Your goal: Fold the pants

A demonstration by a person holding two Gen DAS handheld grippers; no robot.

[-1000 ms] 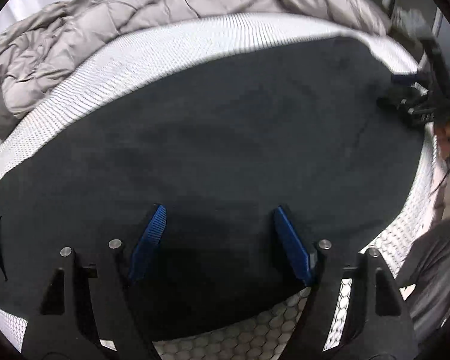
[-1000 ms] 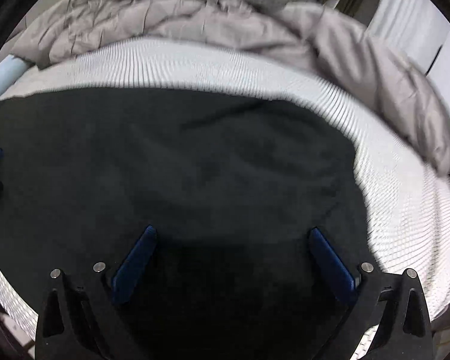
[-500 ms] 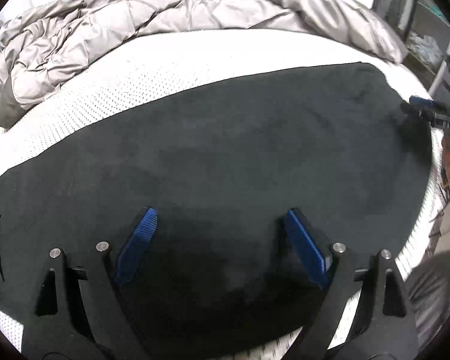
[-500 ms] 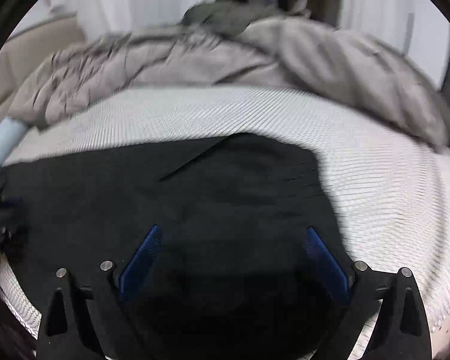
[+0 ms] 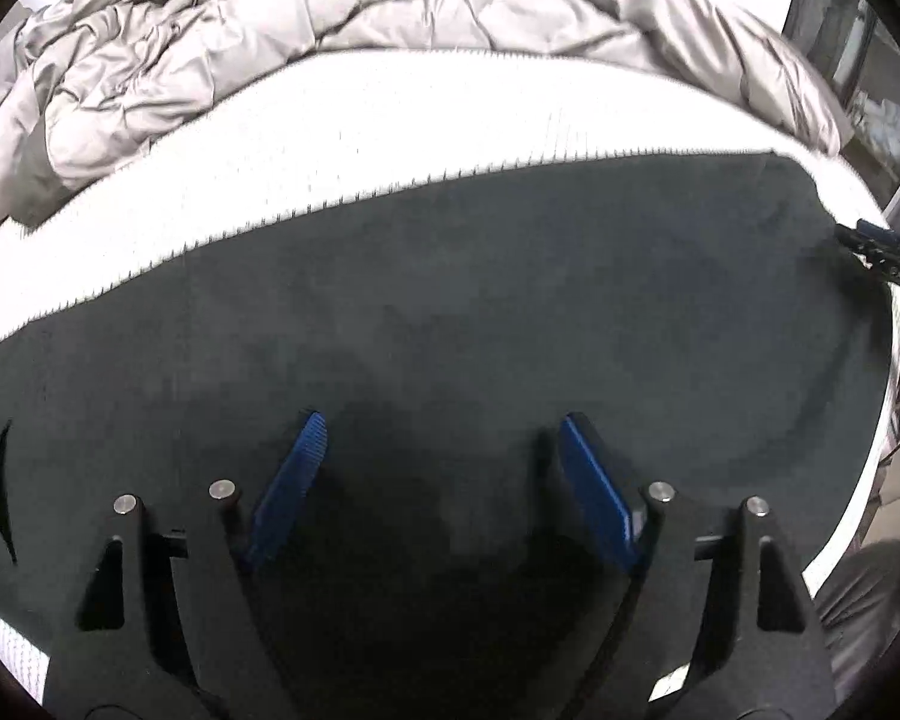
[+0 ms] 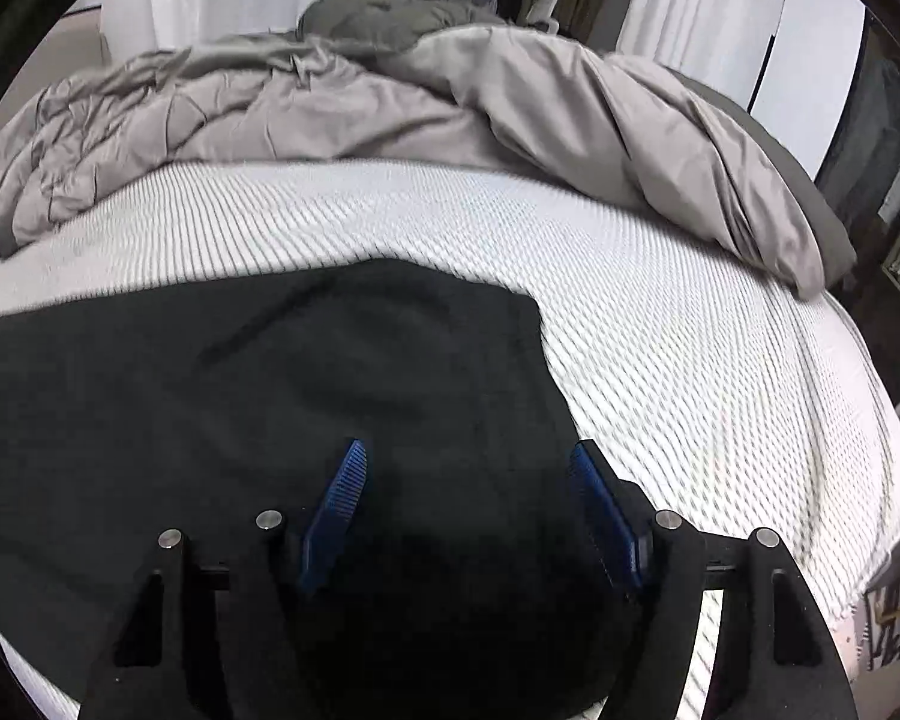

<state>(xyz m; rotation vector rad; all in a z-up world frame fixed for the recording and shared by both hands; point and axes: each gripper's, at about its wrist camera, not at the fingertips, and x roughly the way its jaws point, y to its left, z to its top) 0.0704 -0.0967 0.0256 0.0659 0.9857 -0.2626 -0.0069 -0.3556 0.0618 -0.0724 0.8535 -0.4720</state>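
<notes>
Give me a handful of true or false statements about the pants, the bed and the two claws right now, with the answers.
1. The black pants lie spread flat on the white mattress. True.
2. The left claw is shut on the fabric. False: its fingers are apart, holding nothing.
3. A grey comforter is bunched at the far side of the bed. True.
4. The right claw holds a folded towel. False: it is open and empty, over the pants' edge.
5. The pants are red. False: they are black.
</notes>
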